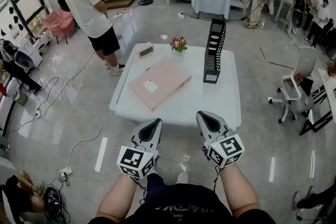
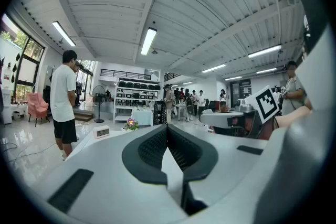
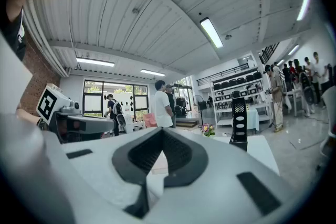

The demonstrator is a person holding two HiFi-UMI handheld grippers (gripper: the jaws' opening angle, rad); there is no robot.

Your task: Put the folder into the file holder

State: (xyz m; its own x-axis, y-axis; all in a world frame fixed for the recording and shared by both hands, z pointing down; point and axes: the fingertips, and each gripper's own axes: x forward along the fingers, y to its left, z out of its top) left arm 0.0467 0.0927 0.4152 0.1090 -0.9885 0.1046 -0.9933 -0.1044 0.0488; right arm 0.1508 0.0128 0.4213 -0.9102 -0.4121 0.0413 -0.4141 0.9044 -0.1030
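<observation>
A pink folder with a white label lies flat on the white table, left of centre. The black perforated file holder stands upright near the table's far right side, also seen as the file holder in the right gripper view. My left gripper and right gripper hover side by side just short of the table's near edge, both shut and empty. In the gripper views the left gripper and the right gripper show jaws that meet at the tips.
A small digital clock and a flower pot sit at the table's far edge. A person in a white shirt stands beyond the left corner. An office chair is at the right; cables lie on the floor at left.
</observation>
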